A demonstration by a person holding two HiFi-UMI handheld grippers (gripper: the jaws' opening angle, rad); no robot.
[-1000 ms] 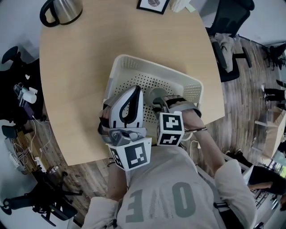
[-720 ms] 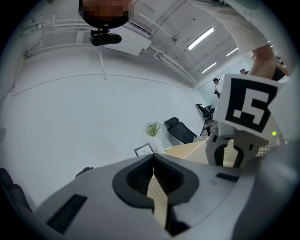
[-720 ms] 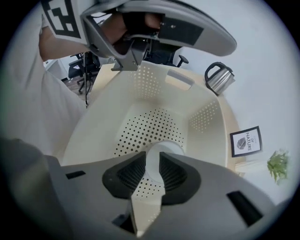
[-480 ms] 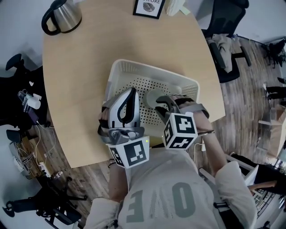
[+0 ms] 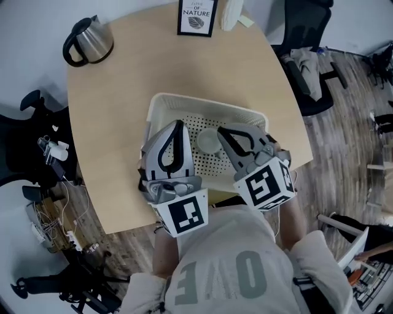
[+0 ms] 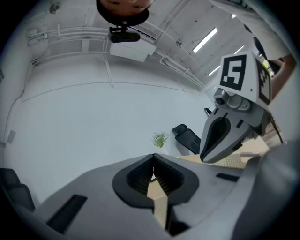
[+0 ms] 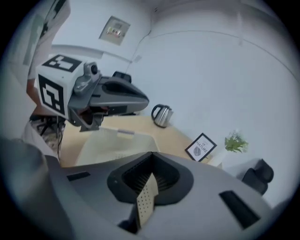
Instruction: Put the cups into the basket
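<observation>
Head view, checked against a second ago: right gripper [image 5: 222, 130] no longer down inside the basket [image 5: 202, 103] beside the cup [image 5: 207, 141], now lifted and drawn back toward the body, clear of the cup. Cup sitting alone on the perforated basket floor, roughly mid-basket, probably upright judging by the round outline from above, touching neither tool. Left gripper [image 5: 179, 122] hovering over the basket's left side, pretty much the same spot as before. Going by the two gripper views: jaws pressed together on both, nothing caught between them, just a sliver of tabletop or basket mesh peeking through the slit. So, let go of the cup and clamped back up empty-handed on the right, idle and clenched on the left. Reads like the drop-off for this cup being done and the retreat under way. Can't spot any other cup on the table [image 5: 116, 122], only a kettle [image 5: 92, 40] and a framed print [image 5: 198, 16] at the far edge, well apart from the basket. Guessing either job finished or the next cup somewhere off-frame. Nothing risky right now, maybe just worth not clipping the basket rim while backing out.
</observation>
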